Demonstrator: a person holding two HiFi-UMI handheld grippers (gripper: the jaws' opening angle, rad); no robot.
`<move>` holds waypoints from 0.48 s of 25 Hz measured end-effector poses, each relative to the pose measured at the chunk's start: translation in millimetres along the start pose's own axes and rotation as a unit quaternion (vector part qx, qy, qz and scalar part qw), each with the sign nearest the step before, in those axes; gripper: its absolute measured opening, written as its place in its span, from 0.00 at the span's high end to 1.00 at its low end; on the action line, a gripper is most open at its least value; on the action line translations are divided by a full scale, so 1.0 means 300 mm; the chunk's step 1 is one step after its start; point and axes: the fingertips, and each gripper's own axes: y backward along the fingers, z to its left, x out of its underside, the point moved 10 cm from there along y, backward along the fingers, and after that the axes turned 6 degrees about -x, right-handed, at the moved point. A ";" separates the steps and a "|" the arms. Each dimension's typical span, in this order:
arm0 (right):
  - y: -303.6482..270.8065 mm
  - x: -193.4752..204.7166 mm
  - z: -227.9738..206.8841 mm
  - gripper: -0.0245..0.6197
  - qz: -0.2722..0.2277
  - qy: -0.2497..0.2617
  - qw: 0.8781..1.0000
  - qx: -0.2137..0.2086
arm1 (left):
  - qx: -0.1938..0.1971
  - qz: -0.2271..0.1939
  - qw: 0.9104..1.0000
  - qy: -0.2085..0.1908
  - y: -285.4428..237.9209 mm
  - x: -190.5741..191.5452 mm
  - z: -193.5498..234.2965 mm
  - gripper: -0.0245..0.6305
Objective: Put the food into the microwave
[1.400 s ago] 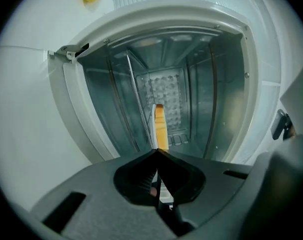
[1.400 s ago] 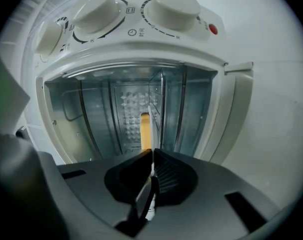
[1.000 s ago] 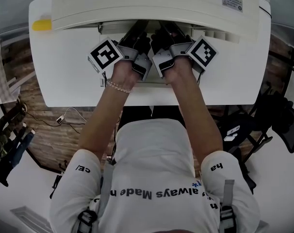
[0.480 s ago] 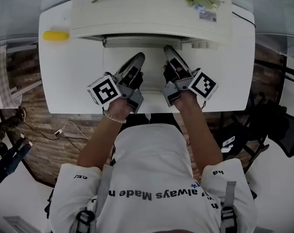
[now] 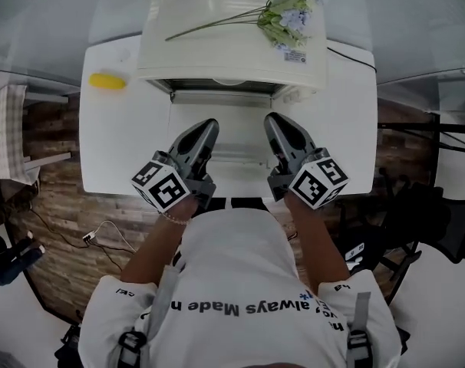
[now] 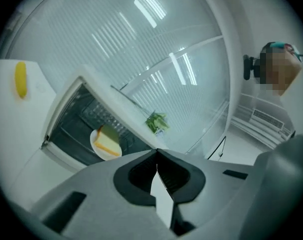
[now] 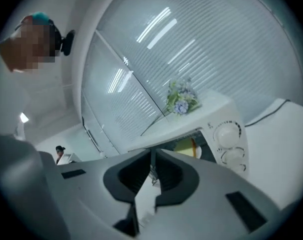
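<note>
At my far left a small yellow thing [image 5: 108, 81] lies on the white table [image 5: 110, 144], at about ten o'clock from the left gripper [image 5: 209, 123]. I cannot tell what it is. It sits just beside the microwave's left edge, not touching it.

The left gripper hangs over the table's near part and points toward twelve o'clock. In the left gripper view its jaws are pressed together at the tips, with nothing between them.

Straight ahead at twelve o'clock stands the cream microwave [image 5: 232, 44], with a bunch of flowers [image 5: 282, 18] lying across its top toward one o'clock. Its door [image 5: 234, 121] is open, folded down flat between my two grippers. In the left gripper view the food [image 6: 107, 140], a yellow slice on a white plate [image 6: 97, 147], sits inside the dark cavity, well apart from both grippers.

The right gripper [image 5: 272, 119] is level with the left one, on the other side of the door, and also points to twelve o'clock. Its jaws are closing: only a thin slit is left at the tips, and nothing is in it. In its view the microwave's two dials [image 7: 226, 134] show at about two o'clock.
</note>
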 end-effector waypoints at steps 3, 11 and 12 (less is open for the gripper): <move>0.037 -0.044 0.072 0.91 0.006 0.065 0.998 -0.001 | 0.007 -0.014 0.999 -0.047 0.024 -0.034 -0.075 0.95; 0.128 -0.159 0.255 0.92 0.011 0.170 0.985 -0.006 | 0.012 -0.043 0.991 -0.126 0.113 -0.085 -0.254 0.95; 0.140 -0.172 0.276 0.92 0.009 0.180 0.984 -0.007 | 0.012 -0.047 0.990 -0.131 0.122 -0.086 -0.269 0.95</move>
